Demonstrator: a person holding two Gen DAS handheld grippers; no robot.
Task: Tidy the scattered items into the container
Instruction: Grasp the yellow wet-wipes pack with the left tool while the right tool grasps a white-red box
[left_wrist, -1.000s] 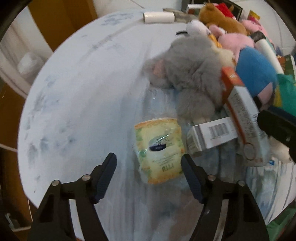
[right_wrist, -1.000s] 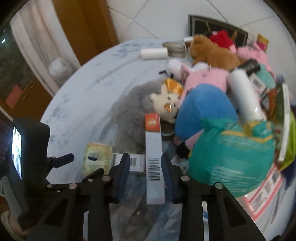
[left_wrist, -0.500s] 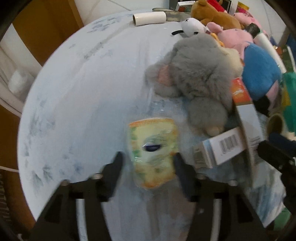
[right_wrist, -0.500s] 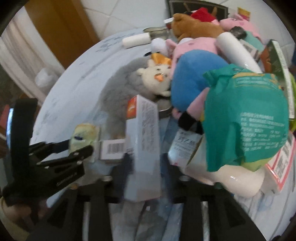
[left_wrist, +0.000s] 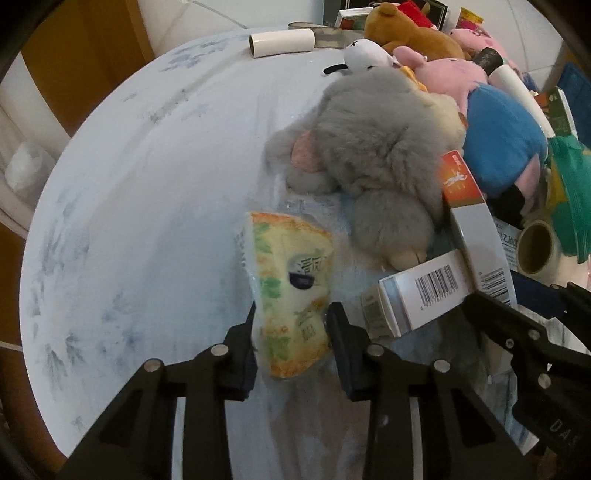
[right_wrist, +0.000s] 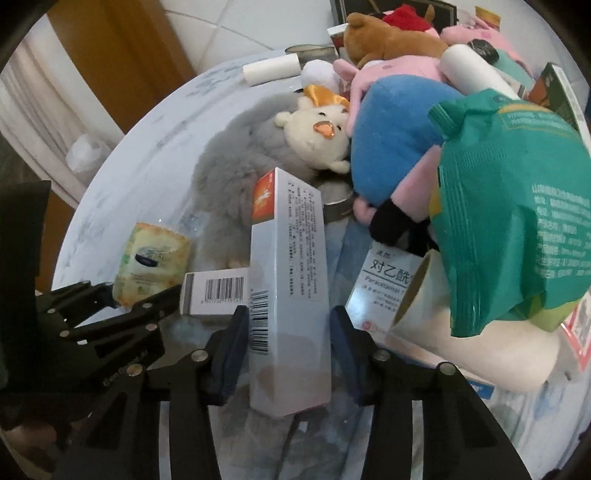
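Left gripper (left_wrist: 291, 325) pinches tissue pack (left_wrist: 290, 291), fingers pressed on both its sides, pack lifted just above table (left_wrist: 140, 206). Right gripper (right_wrist: 288, 332) clamps tall white box (right_wrist: 288, 280) upright between its fingers. Barcode box (right_wrist: 218, 291) lies just left of it, touching. Grey plush (left_wrist: 376, 147) behind, toy pile and green pouch (right_wrist: 517, 206) to the right. Container can't be made out
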